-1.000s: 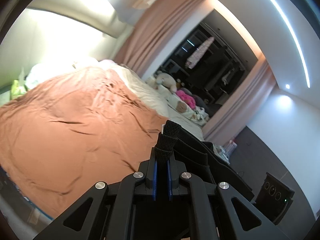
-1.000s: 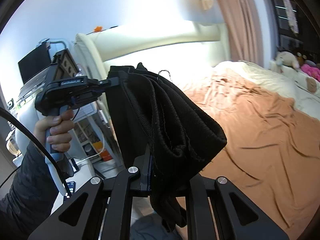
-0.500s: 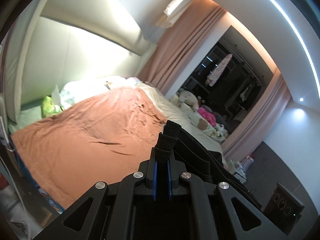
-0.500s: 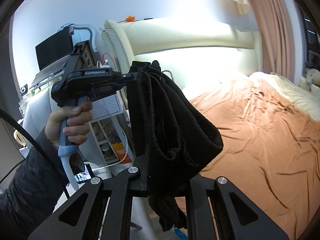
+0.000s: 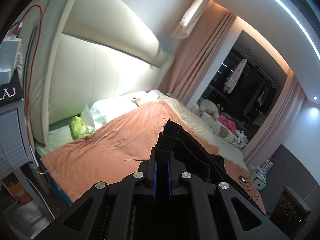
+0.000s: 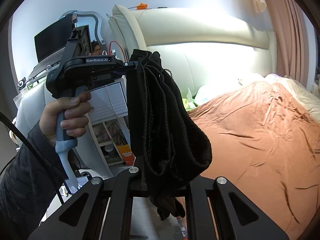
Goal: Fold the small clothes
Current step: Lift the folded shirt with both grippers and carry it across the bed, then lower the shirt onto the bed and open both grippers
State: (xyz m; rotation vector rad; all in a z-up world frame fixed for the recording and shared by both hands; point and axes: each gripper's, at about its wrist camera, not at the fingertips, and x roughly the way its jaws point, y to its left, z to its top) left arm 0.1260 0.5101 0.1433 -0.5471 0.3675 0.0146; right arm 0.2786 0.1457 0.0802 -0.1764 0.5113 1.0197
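My right gripper [image 6: 160, 182] is closed tight on one end of the black cloth [image 6: 166, 120]. My left gripper [image 5: 162, 160] pinches the other end, so the cloth hangs in the air between them. Past it lies the bed [image 6: 260, 136].

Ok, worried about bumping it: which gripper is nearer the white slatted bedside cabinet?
Left. The left gripper hangs right before the white bedside cabinet; the right gripper sits farther back.

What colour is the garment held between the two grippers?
Black, a plain knit with no pattern. The garment shows best in the right wrist view.
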